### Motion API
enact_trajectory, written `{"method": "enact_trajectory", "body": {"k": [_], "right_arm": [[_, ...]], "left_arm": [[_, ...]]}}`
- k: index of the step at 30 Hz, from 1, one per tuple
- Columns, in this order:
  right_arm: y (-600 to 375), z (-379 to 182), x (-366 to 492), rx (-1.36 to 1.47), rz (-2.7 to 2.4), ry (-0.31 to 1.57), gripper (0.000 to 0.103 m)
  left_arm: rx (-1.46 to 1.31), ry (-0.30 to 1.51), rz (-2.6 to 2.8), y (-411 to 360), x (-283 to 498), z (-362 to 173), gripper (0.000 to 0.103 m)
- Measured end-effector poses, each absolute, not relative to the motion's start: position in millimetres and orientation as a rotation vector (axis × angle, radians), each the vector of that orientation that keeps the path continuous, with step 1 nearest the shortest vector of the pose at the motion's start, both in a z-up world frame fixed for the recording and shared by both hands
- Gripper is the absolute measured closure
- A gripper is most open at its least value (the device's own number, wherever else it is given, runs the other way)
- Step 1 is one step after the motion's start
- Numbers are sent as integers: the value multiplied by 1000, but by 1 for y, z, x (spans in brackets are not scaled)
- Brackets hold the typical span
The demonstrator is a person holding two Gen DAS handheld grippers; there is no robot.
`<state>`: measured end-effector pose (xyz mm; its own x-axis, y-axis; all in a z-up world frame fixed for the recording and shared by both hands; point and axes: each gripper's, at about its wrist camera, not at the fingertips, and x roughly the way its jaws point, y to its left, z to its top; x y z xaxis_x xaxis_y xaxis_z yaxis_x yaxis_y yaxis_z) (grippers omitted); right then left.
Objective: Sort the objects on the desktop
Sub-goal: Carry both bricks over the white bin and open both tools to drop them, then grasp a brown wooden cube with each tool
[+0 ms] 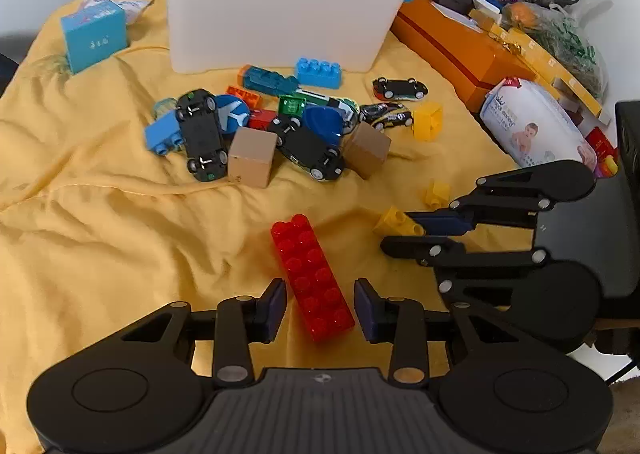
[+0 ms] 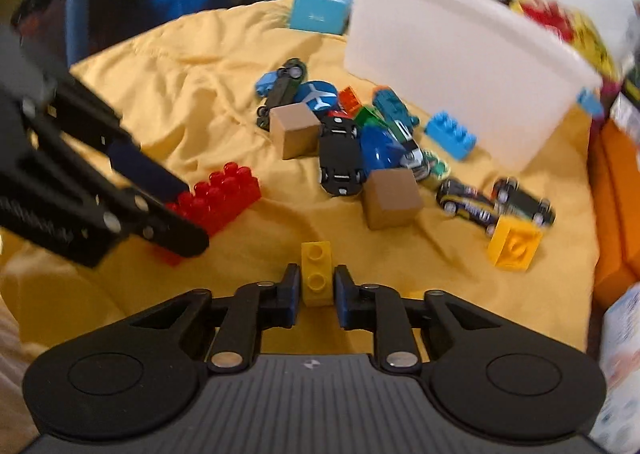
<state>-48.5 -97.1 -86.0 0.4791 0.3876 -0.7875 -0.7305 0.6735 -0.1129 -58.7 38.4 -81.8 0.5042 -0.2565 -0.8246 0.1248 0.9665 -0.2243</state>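
the left claw pointed down at a rumpled yellow cloth and stood open astride a long red brick, whose near end lay between the two pads with a gap on each side, nothing pressing on it. in the right wrist view the same red brick showed at nine o'clock of the frame's centre, partly behind the left claw's black fingers. the right claw was closed on a small yellow brick, both pads against its sides, the studs facing up toward the camera; in the left wrist view that yellow brick sat at the claw's tips at three o'clock of the red one. a second small yellow piece lay just beyond it on the cloth. toward twelve o'clock a heap of toys lay loose: two wooden cubes, upturned black toy cars, a blue brick and a hollow yellow block. behind the heap, still at twelve o'clock, stood a white plastic bin, with a light blue box at its ten o'clock and an orange box at its three o'clock. the right wrist view was smeared by motion blur.
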Motion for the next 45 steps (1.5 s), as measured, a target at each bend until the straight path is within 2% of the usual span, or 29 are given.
{"method": "enact_trajectory", "body": {"k": [6, 9, 16, 20, 23, 26, 27, 29, 30, 33, 40, 45], "right_arm": [[-107, -68, -38, -366, 698, 834, 86], [-110, -44, -25, -336, 676, 777, 86], [-109, 39, 35, -295, 578, 517, 86], [-102, 62, 83, -271, 498, 468, 86], [-95, 59, 114, -242, 468, 496, 86], [-88, 44, 135, -233, 433, 542, 84], [-91, 39, 139, -230, 430, 565, 76], [-92, 33, 143, -236, 426, 586, 73], [-94, 34, 140, -235, 427, 576, 73], [-103, 41, 124, -229, 440, 525, 73], [-129, 41, 78, -211, 485, 504, 73], [-132, -3, 42, -225, 527, 647, 72]], "left_arm": [[-95, 967, -246, 40, -54, -67, 76], [-73, 870, -244, 46, -40, -33, 76], [-60, 549, -222, 67, 16, 71, 76], [-26, 425, -191, 68, 60, 99, 76], [-33, 423, -163, 68, 96, 90, 76], [-13, 501, -146, 65, 127, 66, 76], [5, 519, -124, 62, 131, 58, 75], [5, 552, -115, 61, 127, 51, 73], [-10, 550, -125, 63, 122, 51, 67], [-37, 530, -119, 67, 98, 52, 60], [-68, 601, -120, 66, 28, 22, 56], [-93, 747, -141, 57, -13, -26, 56]]}}
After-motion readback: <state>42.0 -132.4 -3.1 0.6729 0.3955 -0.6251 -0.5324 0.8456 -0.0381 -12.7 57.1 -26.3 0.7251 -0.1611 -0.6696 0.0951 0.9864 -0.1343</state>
